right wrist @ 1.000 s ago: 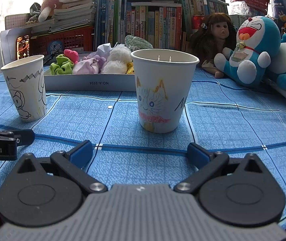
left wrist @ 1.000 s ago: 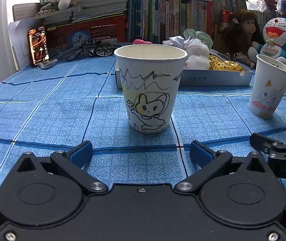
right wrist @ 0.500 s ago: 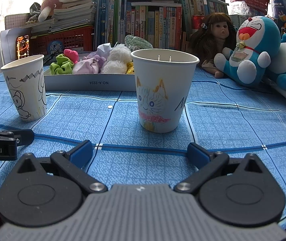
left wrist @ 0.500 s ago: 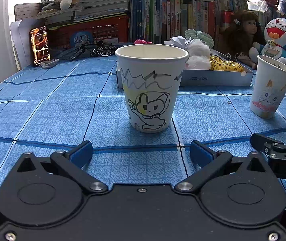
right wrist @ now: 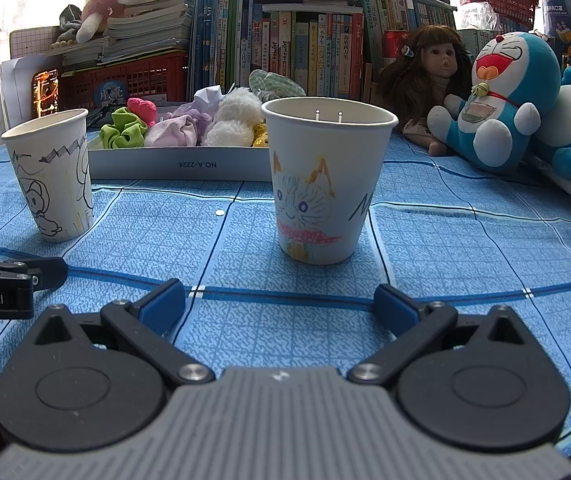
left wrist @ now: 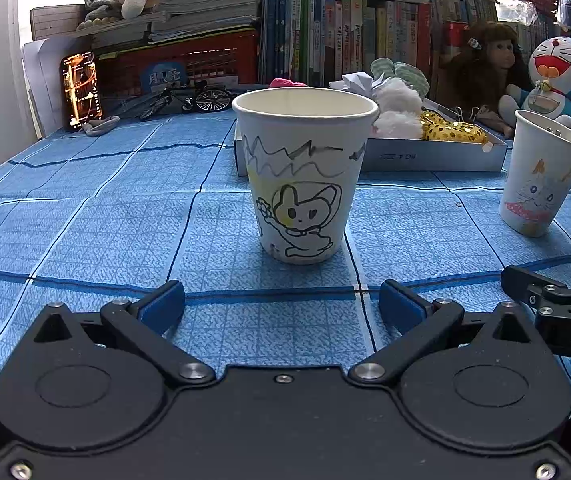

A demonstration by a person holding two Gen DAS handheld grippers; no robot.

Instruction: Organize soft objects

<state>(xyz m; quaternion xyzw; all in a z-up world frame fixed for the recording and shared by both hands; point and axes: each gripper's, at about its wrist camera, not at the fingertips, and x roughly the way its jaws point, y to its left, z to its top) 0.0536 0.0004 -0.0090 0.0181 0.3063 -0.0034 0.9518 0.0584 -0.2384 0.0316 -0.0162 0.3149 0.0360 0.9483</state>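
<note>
Two matt paper cups, a rabbit-drawing cup (left wrist: pixel 304 176) and a cat-drawing cup (right wrist: pixel 327 184), stand on textured blue cloth (left wrist: pixel 125 216). Fluffy white plush (right wrist: pixel 231 122) lies in a smooth cardboard tray (right wrist: pixel 181 164).

The left gripper (left wrist: pixel 281 304) fills the bottom of its own view, jaws spread wide and holding nothing. The right gripper (right wrist: pixel 279 302) sits likewise at the bottom of its view, also spread and unloaded. Each one's tip shows at the other view's lower edge.

Bare blue checked tablecloth (left wrist: pixel 85 220) lies open before my spread jaws. The rabbit-drawn white paper cup (left wrist: pixel 304 176) blocks my left gripper (left wrist: pixel 281 306); the cat-drawn white paper cup (right wrist: pixel 327 180) blocks my right gripper (right wrist: pixel 279 304). The grey shallow cardboard tray (right wrist: pixel 177 164) stands behind both.
</note>
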